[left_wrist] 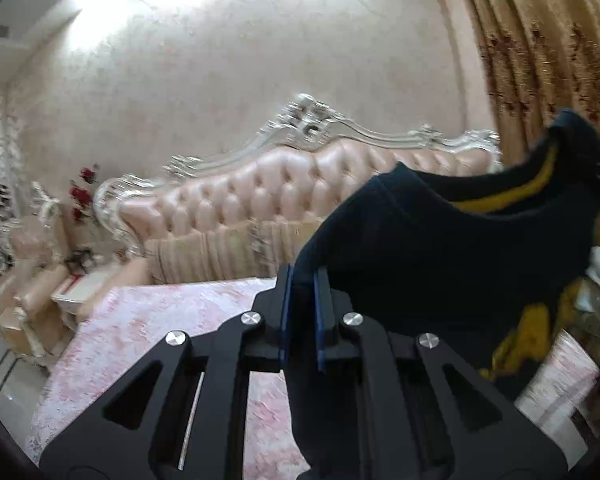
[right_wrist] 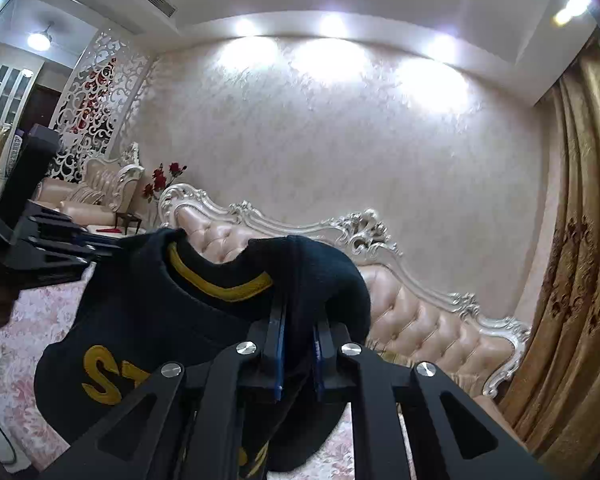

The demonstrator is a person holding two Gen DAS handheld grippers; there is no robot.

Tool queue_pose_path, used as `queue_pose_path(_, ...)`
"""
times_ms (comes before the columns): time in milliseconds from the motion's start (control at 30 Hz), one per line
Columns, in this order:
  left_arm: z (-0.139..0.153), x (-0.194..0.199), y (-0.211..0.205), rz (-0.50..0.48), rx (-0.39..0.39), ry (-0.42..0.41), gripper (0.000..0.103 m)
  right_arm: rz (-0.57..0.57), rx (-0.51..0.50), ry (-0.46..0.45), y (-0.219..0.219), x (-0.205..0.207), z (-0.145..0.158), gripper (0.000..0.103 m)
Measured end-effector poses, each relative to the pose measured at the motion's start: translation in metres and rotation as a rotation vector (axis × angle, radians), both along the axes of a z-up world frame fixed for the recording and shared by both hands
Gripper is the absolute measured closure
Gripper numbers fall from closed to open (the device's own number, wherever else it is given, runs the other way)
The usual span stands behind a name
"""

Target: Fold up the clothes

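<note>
Dark navy shirt with yellow letters and yellow collar trim [right_wrist: 148, 320] up in the air, over the pink flowery tabletop [left_wrist: 148, 320]. Left claw [left_wrist: 302, 312] clamped on one shoulder, right claw [right_wrist: 298, 356] clamped on the other. Lifted only, probably for spreading out. No fold made yet; all folding left.
</note>
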State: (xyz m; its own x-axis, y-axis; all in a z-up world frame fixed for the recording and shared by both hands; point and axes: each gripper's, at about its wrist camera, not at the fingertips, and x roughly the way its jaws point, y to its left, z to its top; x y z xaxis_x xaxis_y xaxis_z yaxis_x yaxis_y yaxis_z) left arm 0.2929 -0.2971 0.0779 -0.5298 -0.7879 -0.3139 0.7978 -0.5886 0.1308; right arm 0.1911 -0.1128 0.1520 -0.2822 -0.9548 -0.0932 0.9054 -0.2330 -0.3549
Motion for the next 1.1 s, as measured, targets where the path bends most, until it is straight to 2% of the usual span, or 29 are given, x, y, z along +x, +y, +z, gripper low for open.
queue_pose_path(67,-0.011,-0.014,-0.018,0.025,0.017,-0.024,0.091,-0.026,0.026,-0.008,-0.015,-0.002,-0.010,0.093)
queue_pose_path(133,-0.030,-0.028,-0.039,0.036,0.059,-0.064,0.091,-0.056,0.081,-0.041,-0.039,-0.010,-0.032,0.093)
queue_pose_path(267,-0.095,-0.059,-0.088,0.033,0.184,-0.159,0.091,-0.099,0.246,-0.153,-0.101,-0.048,-0.107,0.093)
queue_pose_path(367,-0.142,-0.080,-0.125,-0.006,0.320,-0.192,0.088,-0.125,0.361,-0.206,-0.144,-0.075,-0.159,0.092)
queue_pose_path(400,-0.150,-0.079,-0.130,-0.012,0.358,-0.185,0.088,-0.128,0.404,-0.223,-0.156,-0.082,-0.175,0.092)
queue_pose_path(433,-0.157,-0.078,-0.133,-0.017,0.394,-0.175,0.078,-0.128,0.437,-0.240,-0.163,-0.093,-0.190,0.092)
queue_pose_path(467,-0.164,-0.077,-0.136,-0.021,0.430,-0.166,0.053,-0.124,0.461,-0.255,-0.169,-0.098,-0.202,0.090)
queue_pose_path(533,-0.171,-0.065,-0.139,-0.015,0.477,-0.139,0.031,-0.115,0.508,-0.277,-0.177,-0.105,-0.220,0.089)
queue_pose_path(567,-0.171,-0.054,-0.139,-0.002,0.486,-0.120,0.031,-0.117,0.522,-0.286,-0.177,-0.108,-0.225,0.083)
queue_pose_path(600,-0.170,-0.043,-0.139,0.011,0.495,-0.101,0.031,-0.120,0.536,-0.296,-0.177,-0.112,-0.230,0.070)
queue_pose_path(633,-0.170,-0.032,-0.139,0.023,0.504,-0.082,0.031,-0.118,0.538,-0.305,-0.173,-0.115,-0.232,0.062)
queue_pose_path(667,-0.174,-0.017,-0.136,0.021,0.532,-0.052,0.031,-0.117,0.525,-0.314,-0.163,-0.116,-0.230,0.047)
queue_pose_path(700,-0.179,-0.001,-0.132,0.018,0.562,-0.021,0.031,-0.116,0.511,-0.322,-0.153,-0.117,-0.228,0.037)
queue_pose_path(733,-0.184,0.015,-0.129,0.014,0.591,0.010,0.030,-0.107,0.495,-0.331,-0.140,-0.117,-0.224,0.034)
queue_pose_path(800,-0.198,0.025,-0.124,0.012,0.624,-0.009,0.024,-0.080,0.474,-0.362,-0.118,-0.115,-0.215,0.021)
queue_pose_path(833,-0.205,0.027,-0.123,0.017,0.634,-0.027,0.019,-0.062,0.470,-0.384,-0.110,-0.114,-0.211,0.020)
queue_pose_path(933,-0.227,0.025,-0.130,0.055,0.685,-0.059,0.019,0.019,0.557,-0.485,-0.109,-0.108,-0.221,0.019)
queue_pose_path(1033,-0.233,0.021,-0.127,0.037,0.719,-0.025,0.019,0.023,0.598,-0.487,-0.119,-0.095,-0.238,0.019)
queue_pose_path(1100,-0.234,0.009,-0.123,0.043,0.690,-0.074,0.018,0.024,0.608,-0.496,-0.128,-0.088,-0.246,0.019)
